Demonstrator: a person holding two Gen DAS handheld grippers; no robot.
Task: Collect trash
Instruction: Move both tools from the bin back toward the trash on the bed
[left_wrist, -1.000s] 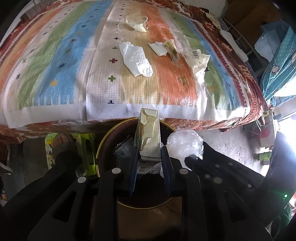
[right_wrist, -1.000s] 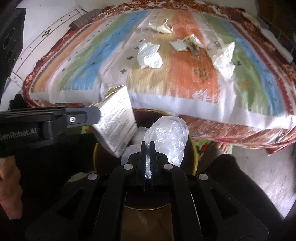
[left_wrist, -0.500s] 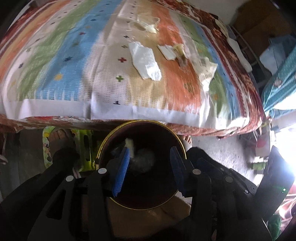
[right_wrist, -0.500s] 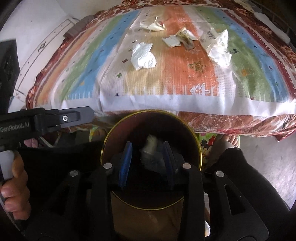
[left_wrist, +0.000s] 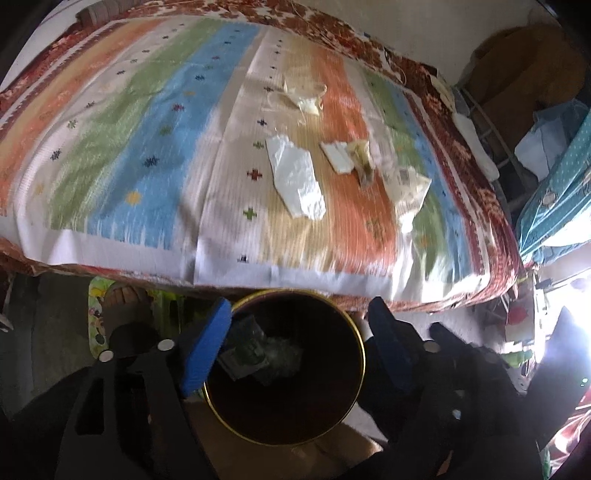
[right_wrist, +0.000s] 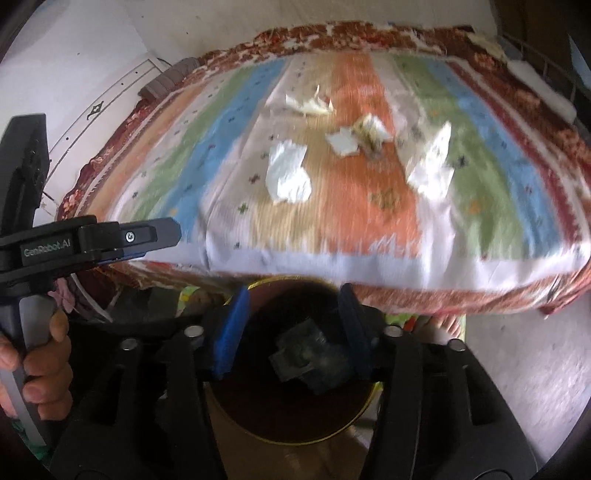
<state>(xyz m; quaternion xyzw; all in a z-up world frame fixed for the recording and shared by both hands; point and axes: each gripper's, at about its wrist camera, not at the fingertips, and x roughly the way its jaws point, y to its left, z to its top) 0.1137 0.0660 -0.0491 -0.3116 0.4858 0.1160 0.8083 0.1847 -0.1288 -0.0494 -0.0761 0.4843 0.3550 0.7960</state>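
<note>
right hand-held gripper (right_wrist: 293, 332), jaws apart and empty, above bin (right_wrist: 364, 410) holding trash (right_wrist: 308, 356). left hand-held gripper (right_wrist: 162, 230) at left. paper scraps (right_wrist: 288, 177) on striped bed (right_wrist: 480, 177).

One bin (left_wrist: 360, 354), five scraps (left_wrist: 297, 181) on one striped bedcover (left_wrist: 147, 158), two claws (left_wrist: 295, 336).

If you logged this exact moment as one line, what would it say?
left gripper: open, empty | right gripper: open, empty | both over bin | carton in bin | scraps on bed
</note>
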